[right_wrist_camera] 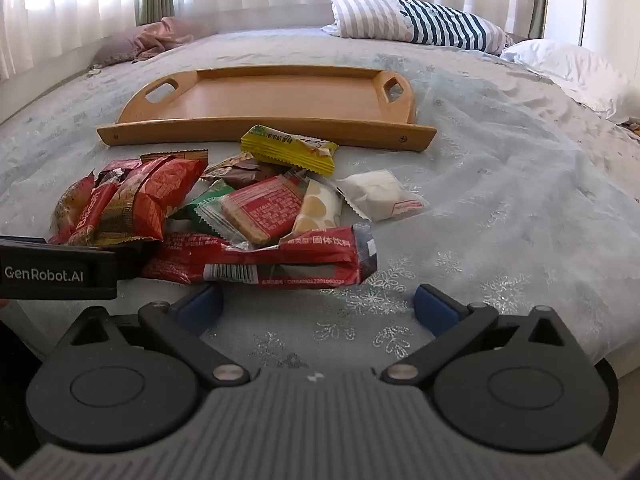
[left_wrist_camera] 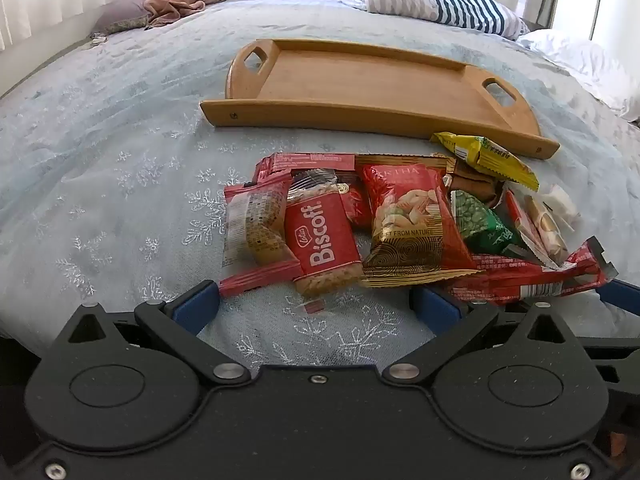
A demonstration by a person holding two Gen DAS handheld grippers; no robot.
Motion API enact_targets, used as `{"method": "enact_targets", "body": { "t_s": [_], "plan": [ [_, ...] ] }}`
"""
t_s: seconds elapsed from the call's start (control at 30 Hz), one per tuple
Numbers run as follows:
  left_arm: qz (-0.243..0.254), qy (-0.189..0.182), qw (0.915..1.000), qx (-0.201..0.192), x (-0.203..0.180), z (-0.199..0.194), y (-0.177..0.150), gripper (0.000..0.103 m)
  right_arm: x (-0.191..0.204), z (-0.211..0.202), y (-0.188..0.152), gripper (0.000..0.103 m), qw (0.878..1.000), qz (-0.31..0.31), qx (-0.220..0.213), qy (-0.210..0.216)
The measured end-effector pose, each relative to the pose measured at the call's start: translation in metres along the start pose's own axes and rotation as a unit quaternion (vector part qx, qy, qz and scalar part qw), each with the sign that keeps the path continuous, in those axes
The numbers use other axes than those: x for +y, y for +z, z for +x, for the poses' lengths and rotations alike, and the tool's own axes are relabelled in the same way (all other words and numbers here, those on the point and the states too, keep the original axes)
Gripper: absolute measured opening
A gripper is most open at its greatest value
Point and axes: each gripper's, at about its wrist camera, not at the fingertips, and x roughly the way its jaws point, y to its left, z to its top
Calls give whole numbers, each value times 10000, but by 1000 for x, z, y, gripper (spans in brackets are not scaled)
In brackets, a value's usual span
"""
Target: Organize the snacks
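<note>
A pile of snack packets lies on the bed in front of an empty wooden tray, which also shows in the right wrist view. The pile holds a red Biscoff packet, a red nut bag, a green packet, a yellow bar and a long red sachet. My left gripper is open and empty, just short of the Biscoff packet. My right gripper is open and empty, just short of the long red sachet. A white packet lies at the pile's right.
The bed has a pale blue snowflake cover. A striped pillow and a white pillow lie behind the tray. A pink cloth is at the far left. The left gripper's body shows at the right view's left edge.
</note>
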Motion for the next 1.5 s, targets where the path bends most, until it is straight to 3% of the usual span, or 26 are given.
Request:
{"method": "enact_targets", "body": {
  "t_s": [1.5],
  "plan": [
    [55, 132, 9999, 27, -5, 0, 1, 103, 2, 0, -1, 103, 10000, -33, -68, -47]
  ]
}}
